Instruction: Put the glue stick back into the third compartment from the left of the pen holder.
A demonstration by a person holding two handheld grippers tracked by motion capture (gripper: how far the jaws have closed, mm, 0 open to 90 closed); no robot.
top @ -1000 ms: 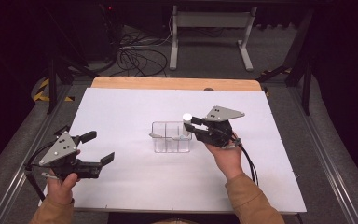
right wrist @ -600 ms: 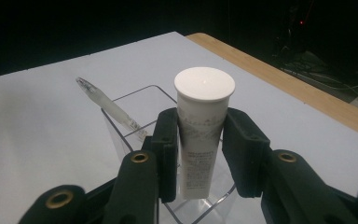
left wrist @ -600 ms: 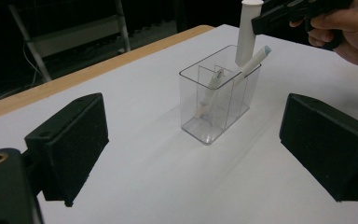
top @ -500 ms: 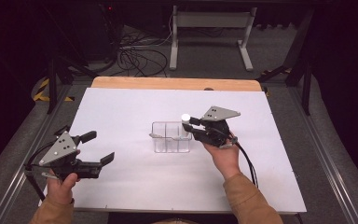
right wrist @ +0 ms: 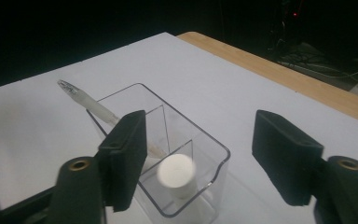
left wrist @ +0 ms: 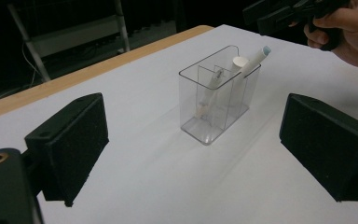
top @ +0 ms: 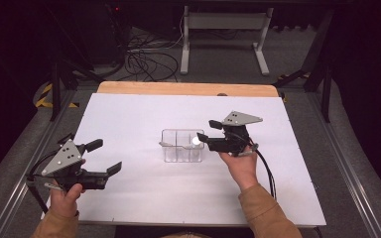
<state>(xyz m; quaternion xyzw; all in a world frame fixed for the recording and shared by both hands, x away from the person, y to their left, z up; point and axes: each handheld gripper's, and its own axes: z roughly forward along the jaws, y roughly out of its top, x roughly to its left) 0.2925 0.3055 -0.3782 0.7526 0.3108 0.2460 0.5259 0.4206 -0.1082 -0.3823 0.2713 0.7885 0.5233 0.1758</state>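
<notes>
A clear plastic divided container [top: 178, 148] [left wrist: 214, 112] [right wrist: 168, 140] stands in the middle of the white table top [top: 129, 114]. A white cylinder [top: 196, 140] [left wrist: 238, 61] [right wrist: 176, 176] stands upright in its end compartment. A pale pen-like stick [left wrist: 254, 60] [right wrist: 86, 100] leans out over the rim. My right gripper [top: 208, 134] [right wrist: 199, 140] hovers just above that end; its jaws have just been opening, and the cylinder sits below, free of the pads. My left gripper [top: 106, 156] [left wrist: 196, 154] is open near the table's front left, aimed at the container.
A wooden strip [top: 188, 88] runs along the table's far edge. On the dark floor behind it lie cables [top: 144, 59], and a metal stand [top: 223, 29] rises there. A cable [top: 268, 173] trails from the right gripper along the forearm.
The right gripper's jaws have opened. The white cylinder, at their tips before, has dropped into the container. The left gripper has not moved.
</notes>
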